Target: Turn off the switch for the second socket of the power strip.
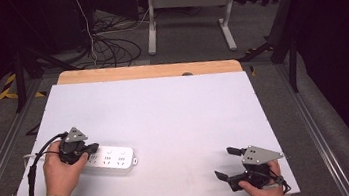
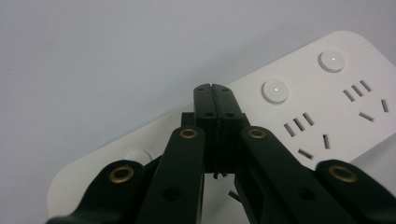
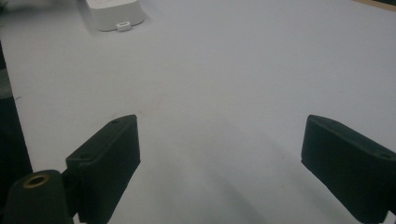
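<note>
A white power strip (image 1: 112, 160) lies flat at the front left of the white tabletop (image 1: 163, 104). In the left gripper view the strip (image 2: 336, 107) shows two round buttons and rows of socket slots. My left gripper (image 1: 93, 149) sits over the strip's left end, and its jaws (image 2: 214, 88) are pressed together with nothing between them. Whether the tips touch the strip I cannot tell. My right gripper (image 1: 225, 162) rests near the front right edge, open and holding nothing. The right gripper view looks across bare table between the spread jaws (image 3: 219, 135) to the strip's end (image 3: 114, 14).
A wooden strip (image 1: 149, 72) runs along the table's far edge. Beyond it, cables (image 1: 110, 45) lie on the floor next to a white table frame (image 1: 186, 6). A black cable (image 1: 33, 171) trails from the left gripper off the table's left side.
</note>
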`<state>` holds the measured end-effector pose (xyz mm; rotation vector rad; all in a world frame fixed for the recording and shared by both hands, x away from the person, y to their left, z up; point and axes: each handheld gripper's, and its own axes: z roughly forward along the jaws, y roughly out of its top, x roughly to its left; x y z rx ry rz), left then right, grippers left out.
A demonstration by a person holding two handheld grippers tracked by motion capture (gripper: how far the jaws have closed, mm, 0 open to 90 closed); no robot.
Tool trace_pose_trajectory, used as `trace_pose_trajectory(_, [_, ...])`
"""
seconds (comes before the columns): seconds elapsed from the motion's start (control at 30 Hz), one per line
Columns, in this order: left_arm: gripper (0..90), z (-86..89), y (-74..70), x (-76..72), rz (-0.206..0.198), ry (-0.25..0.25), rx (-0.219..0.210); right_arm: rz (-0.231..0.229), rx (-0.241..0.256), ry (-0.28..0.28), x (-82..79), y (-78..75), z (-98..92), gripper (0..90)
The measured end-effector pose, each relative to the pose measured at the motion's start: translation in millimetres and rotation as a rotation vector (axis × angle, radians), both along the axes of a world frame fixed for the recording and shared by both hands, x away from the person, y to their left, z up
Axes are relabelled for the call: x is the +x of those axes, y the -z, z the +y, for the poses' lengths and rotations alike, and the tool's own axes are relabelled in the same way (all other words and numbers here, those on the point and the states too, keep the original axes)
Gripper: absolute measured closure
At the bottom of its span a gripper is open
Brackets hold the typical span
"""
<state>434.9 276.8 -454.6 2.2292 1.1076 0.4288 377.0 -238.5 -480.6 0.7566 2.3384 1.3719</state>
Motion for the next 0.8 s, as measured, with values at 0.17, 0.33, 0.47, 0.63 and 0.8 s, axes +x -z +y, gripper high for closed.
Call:
trace_pose_trajectory(0.17, [90.0, 0.3, 0.6, -0.2, -0.003, 0.001, -0.002, 0.0, -0.001, 0.0, -0.2, 0.0, 0.1, 12.0])
trace_pose_trajectory(0.33, [90.0, 0.0, 1.3, 0.1, 0.001, 0.002, 0.0, 0.002, -0.004, -0.001, -0.1, 0.2, 0.3, 12.0])
trace_pose_trajectory(0.47, [90.0, 1.2, 1.5, -0.1, -0.005, -0.002, -0.01, 0.003, 0.0, 0.0, 0.2, 0.4, 0.0, 12.0])
trace_pose_trajectory(0.63, [89.9, -3.4, -6.9, -3.5, -0.012, -0.016, -0.011, 0.007, -0.003, 0.003, 0.9, 1.1, 0.3, 12.0])
trace_pose_trajectory(0.8, [89.9, -3.1, -21.8, -10.0, -0.058, -0.013, -0.026, 0.008, -0.004, 0.004, 1.2, 1.2, 0.5, 12.0])
